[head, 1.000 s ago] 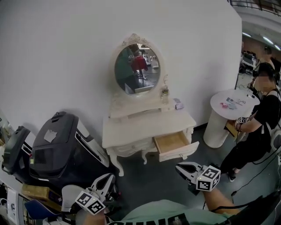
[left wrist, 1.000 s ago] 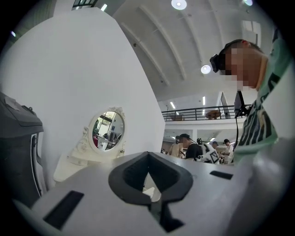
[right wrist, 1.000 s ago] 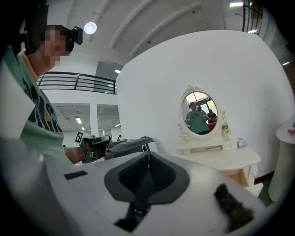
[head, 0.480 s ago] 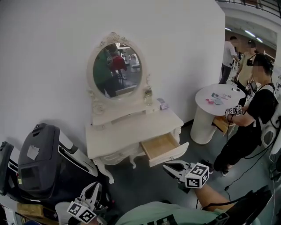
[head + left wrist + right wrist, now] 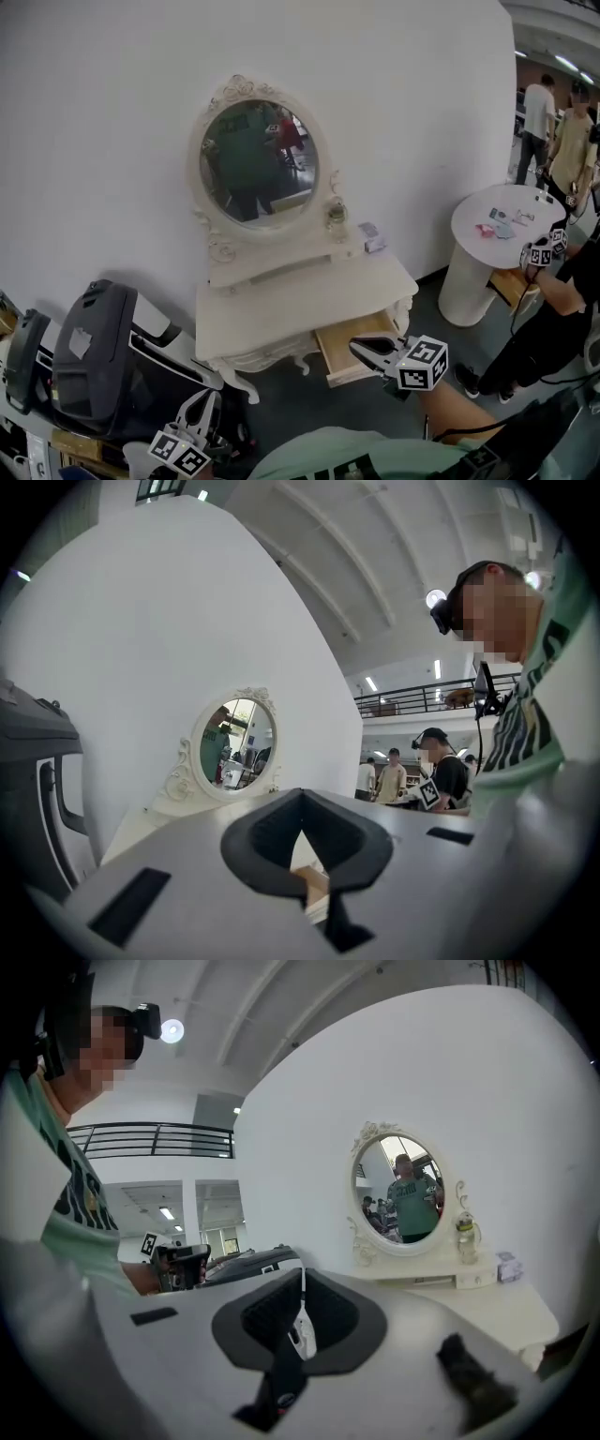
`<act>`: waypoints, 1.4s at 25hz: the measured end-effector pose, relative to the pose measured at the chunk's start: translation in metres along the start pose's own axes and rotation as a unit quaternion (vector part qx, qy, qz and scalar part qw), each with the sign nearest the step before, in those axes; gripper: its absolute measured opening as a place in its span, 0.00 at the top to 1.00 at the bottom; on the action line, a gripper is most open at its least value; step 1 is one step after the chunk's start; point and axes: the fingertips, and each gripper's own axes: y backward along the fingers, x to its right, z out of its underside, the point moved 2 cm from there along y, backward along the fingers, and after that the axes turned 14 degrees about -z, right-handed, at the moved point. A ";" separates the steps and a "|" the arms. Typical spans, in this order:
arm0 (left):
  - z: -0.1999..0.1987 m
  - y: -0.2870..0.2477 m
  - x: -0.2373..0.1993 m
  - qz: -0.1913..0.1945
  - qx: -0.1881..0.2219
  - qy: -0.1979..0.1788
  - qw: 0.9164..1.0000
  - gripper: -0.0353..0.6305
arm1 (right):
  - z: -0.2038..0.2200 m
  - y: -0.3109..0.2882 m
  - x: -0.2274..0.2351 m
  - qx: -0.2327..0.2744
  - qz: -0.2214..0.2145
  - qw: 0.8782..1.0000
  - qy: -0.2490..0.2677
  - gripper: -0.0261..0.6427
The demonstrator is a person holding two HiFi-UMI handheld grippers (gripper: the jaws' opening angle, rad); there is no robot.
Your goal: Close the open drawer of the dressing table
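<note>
Approach step: my right gripper (image 5: 360,346), jaws pressed together and empty, sits at the open drawer (image 5: 337,356); next, I judge, push its front toward the far wall, with my left gripper (image 5: 203,405) likewise closed and idle.

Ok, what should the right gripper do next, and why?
Probably set the right gripper, jaws shut, against the drawer front and push it in: the drawer stands open under the dressing table top, and the gripper is close by it.
</note>
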 end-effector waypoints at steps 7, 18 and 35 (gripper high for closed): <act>0.010 -0.090 0.048 0.013 -0.042 -0.010 0.999 0.94 | -0.014 0.040 0.080 0.011 0.003 1.000 -0.013 0.94; 0.052 -0.198 0.073 0.128 -0.116 -0.038 0.984 0.94 | 0.045 0.117 0.132 0.045 0.133 0.987 -0.075 0.94; 0.039 -0.313 -0.060 0.364 -0.141 -0.028 0.920 0.94 | 0.027 0.007 0.118 0.079 0.356 0.929 -0.063 0.94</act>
